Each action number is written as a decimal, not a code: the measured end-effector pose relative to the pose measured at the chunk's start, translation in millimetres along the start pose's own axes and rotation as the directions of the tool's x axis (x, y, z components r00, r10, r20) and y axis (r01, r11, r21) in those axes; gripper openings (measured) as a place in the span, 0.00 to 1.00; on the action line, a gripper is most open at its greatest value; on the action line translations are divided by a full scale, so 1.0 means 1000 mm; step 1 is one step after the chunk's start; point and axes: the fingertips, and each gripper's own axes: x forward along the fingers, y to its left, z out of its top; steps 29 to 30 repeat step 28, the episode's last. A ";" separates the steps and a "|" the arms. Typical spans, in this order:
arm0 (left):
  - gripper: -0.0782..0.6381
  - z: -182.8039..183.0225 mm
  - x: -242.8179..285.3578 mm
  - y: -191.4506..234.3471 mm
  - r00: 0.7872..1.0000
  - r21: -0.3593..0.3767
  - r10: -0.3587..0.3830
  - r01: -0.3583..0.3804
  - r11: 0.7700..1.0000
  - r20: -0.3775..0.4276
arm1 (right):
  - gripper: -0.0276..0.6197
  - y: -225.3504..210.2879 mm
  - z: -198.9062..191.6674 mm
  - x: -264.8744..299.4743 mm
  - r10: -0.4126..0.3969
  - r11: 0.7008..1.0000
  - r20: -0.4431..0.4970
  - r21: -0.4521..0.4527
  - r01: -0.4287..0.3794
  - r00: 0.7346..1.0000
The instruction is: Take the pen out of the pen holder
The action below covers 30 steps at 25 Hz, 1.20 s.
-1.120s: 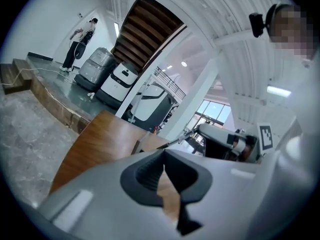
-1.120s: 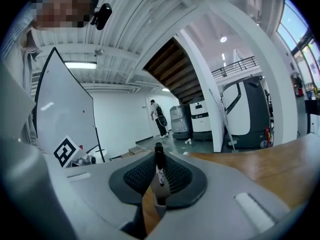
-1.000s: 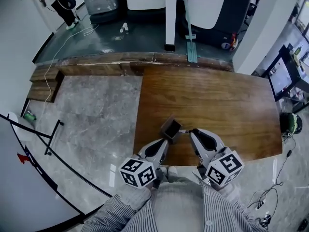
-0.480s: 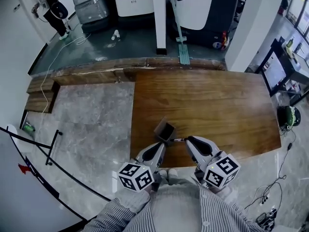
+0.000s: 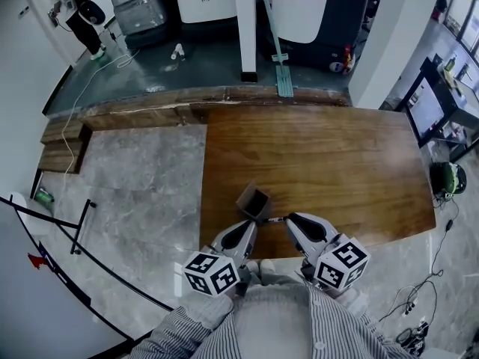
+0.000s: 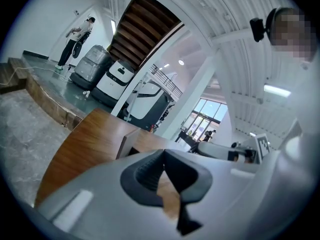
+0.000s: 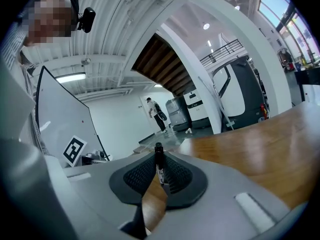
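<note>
The pen holder (image 5: pixel 254 201), a small dark open box, stands near the front edge of the wooden table (image 5: pixel 337 163); in the left gripper view the holder (image 6: pixel 126 145) shows just beyond the jaws, to their left. My left gripper (image 5: pixel 252 221) (image 6: pixel 162 154) sits right at the holder's near side, its pads meeting at the tips with nothing seen between them. My right gripper (image 5: pixel 287 218) (image 7: pixel 159 160) is shut on a thin black pen (image 7: pixel 159 168), which stands upright between the pads. In the head view the pen (image 5: pixel 275 219) sticks out leftward, just right of the holder.
Grey marble floor (image 5: pixel 127 178) lies left of the table. A raised ledge (image 5: pixel 224 96) runs behind it, with a white post (image 5: pixel 247 28), large white machines and a person (image 5: pixel 75 10) beyond. A monitor (image 5: pixel 428 111) stands at the right, a whiteboard stand (image 5: pixel 67 223) at the lower left.
The head view has shifted a little. My right gripper, still shut on the pen, has sunk slightly beside the holder and rolled a bit. The left gripper has stayed put.
</note>
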 end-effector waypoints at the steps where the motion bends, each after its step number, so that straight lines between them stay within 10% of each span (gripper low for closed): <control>1: 0.12 -0.001 0.000 0.000 1.000 0.000 0.001 -0.001 1.000 -0.001 | 0.11 0.000 -0.001 0.000 0.002 1.000 -0.003 -0.002 -0.002 1.000; 30: 0.12 0.034 0.005 -0.016 0.996 0.071 -0.080 0.083 0.994 -0.047 | 0.11 -0.002 0.002 -0.013 0.017 1.000 -0.036 -0.011 -0.018 0.999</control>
